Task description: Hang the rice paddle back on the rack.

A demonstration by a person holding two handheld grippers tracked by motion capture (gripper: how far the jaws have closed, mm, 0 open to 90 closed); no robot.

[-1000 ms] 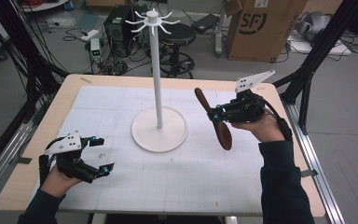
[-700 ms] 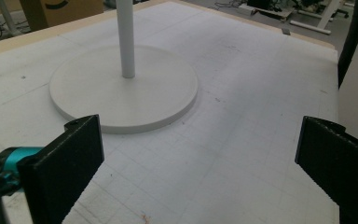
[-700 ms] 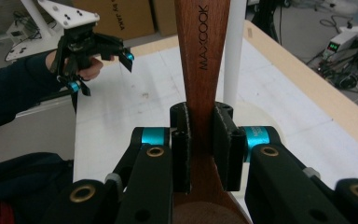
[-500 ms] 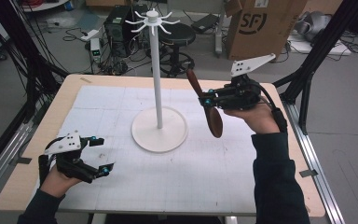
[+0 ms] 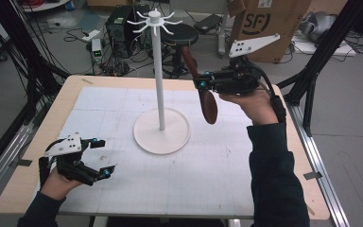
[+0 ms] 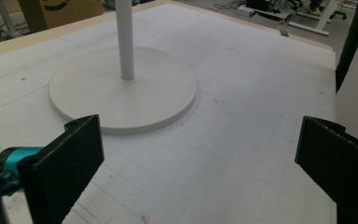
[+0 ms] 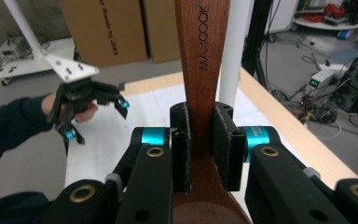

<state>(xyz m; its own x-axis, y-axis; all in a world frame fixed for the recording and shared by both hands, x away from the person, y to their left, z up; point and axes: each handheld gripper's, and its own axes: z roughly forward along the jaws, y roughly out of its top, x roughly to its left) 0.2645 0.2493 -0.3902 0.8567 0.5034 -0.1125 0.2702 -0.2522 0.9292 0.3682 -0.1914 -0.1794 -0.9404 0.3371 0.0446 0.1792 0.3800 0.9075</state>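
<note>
A brown wooden spoon (image 5: 203, 90) hangs in the air right of the white stand's pole (image 5: 159, 71), its bowl end down and its handle up. My right gripper (image 5: 201, 85) is shut on its handle; in the right gripper view the handle (image 7: 199, 56), marked MAXCOOK, rises between the pads (image 7: 224, 144). The stand has a round base (image 5: 161, 131) and several hooks at its top (image 5: 154, 19). My left gripper (image 5: 102, 158) rests open near the table's front left corner, nothing between its fingers (image 6: 63, 163). The base (image 6: 121, 93) lies ahead of it.
A white gridded mat (image 5: 217, 179) covers the wooden table (image 5: 312, 198). Cardboard boxes (image 5: 260, 23), a stool, cables and black frame posts stand on the floor beyond the far edge. My left gripper (image 7: 93, 107) and its sleeve appear across the table in the right gripper view.
My right gripper has carried the spoon up and leftward toward the stand's pole, turning it more upright. The left gripper has stayed put.
</note>
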